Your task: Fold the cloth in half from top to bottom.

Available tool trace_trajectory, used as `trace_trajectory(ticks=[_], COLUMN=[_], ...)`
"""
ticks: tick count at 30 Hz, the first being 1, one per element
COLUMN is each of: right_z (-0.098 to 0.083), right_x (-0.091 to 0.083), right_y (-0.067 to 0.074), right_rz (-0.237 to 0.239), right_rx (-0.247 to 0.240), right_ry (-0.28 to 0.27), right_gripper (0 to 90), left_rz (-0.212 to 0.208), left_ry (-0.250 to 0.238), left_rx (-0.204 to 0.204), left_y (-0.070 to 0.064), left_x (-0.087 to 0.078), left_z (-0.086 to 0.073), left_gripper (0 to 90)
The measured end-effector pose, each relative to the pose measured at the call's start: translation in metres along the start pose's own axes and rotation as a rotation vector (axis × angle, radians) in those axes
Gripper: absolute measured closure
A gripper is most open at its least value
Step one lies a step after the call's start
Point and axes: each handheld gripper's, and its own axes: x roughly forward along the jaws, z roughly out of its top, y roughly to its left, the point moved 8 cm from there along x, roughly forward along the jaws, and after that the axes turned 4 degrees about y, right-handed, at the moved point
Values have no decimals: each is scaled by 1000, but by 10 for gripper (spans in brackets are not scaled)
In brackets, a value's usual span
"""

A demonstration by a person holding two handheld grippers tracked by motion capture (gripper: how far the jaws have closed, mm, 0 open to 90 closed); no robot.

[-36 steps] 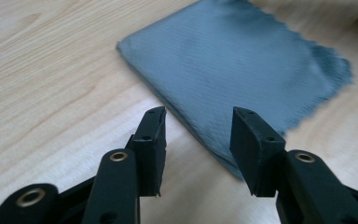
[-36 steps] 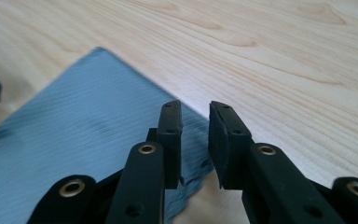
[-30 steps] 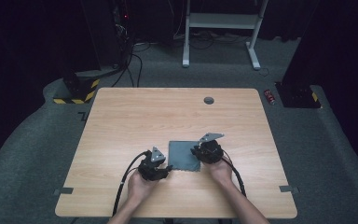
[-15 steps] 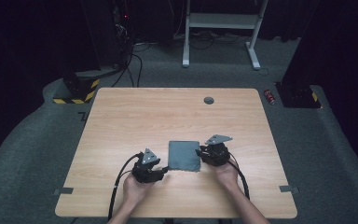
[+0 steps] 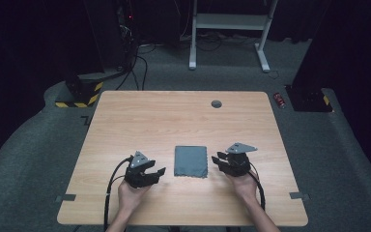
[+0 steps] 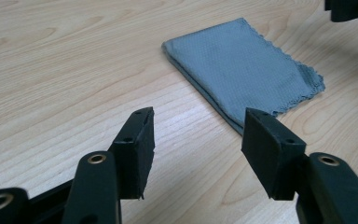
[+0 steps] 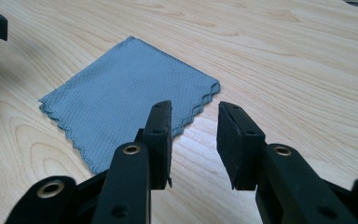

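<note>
We see the folded grey cloth point(image 5: 191, 161) flat between left gripper point(image 5: 155, 172) and right gripper point(image 5: 220, 160), both just opening, fingers apart and empty.

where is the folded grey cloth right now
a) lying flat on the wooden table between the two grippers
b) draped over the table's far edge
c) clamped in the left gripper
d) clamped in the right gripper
a: the folded grey cloth lies flat on the wooden table, with the left gripper and right gripper open on either side, clear of it.

A folded grey cloth point(image 5: 191, 161) lies flat on the table point(image 5: 174, 116).
</note>
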Motion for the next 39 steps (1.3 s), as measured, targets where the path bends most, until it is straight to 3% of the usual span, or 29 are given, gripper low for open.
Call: trace_trajectory(ticks=[9, 24, 31, 39], right_z=[-6, -21, -33, -48], right_x=[-17, -34, -37, -40], right_y=[-3, -8, -13, -19], right_rz=[2, -18, -35, -71], right_rx=[26, 54, 75, 88], right_ry=[-31, -61, -51, -29], right_gripper=[649, 627, 620, 615], left_rz=[19, 17, 49, 68], left_ry=[-13, -17, -6, 7], left_rx=[-16, -44, -41, -65], left_y=[7, 12, 16, 22], left_x=[-10, -13, -14, -12], left_z=[-7, -15, -22, -34], left_gripper=[434, 426, 423, 422])
